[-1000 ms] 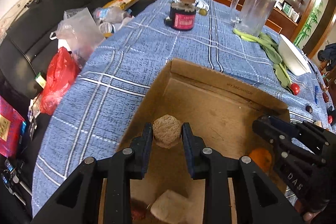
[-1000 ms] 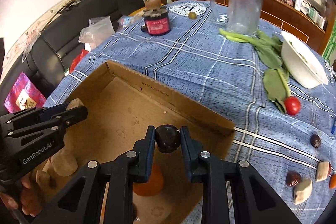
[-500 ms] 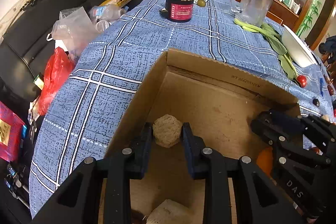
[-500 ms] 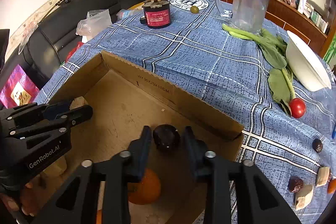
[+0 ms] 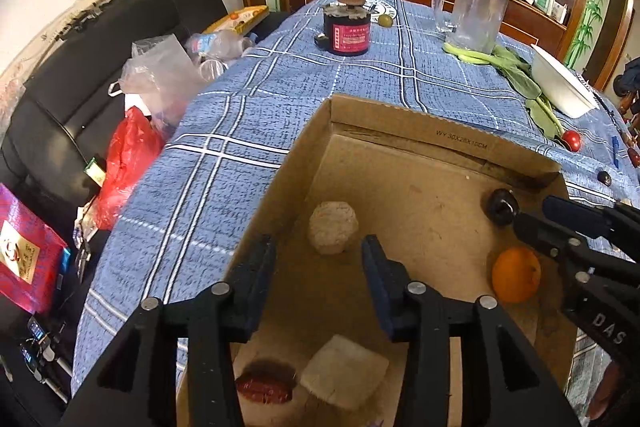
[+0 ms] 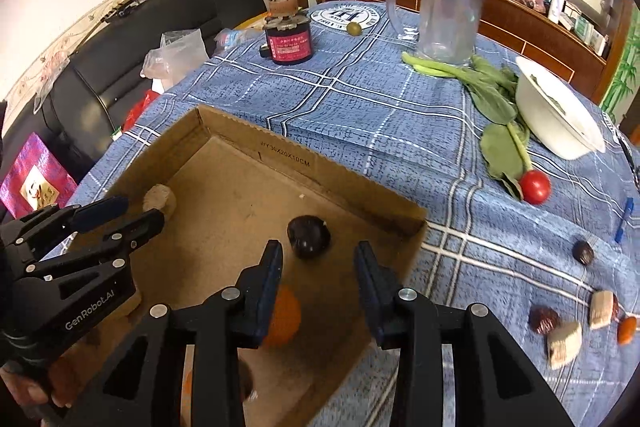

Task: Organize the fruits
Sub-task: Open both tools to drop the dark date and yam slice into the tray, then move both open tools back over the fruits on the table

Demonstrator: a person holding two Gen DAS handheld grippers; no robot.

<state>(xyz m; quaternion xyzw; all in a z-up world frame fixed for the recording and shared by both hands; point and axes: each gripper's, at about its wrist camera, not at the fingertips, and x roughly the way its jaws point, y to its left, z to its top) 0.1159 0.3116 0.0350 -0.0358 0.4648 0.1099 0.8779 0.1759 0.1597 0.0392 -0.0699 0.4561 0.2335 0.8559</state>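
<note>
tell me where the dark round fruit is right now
The dark round fruit lies on the floor of the cardboard box, just beyond the open right gripper, near the box's far right corner, with the orange closer to the camera.

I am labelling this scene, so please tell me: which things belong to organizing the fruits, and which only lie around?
For the job: cardboard box, dark fruit, orange, beige lump, red tomato, pieces on the cloth.

Lying about: glass jug, white bowl, greens, red-labelled jar.
</note>
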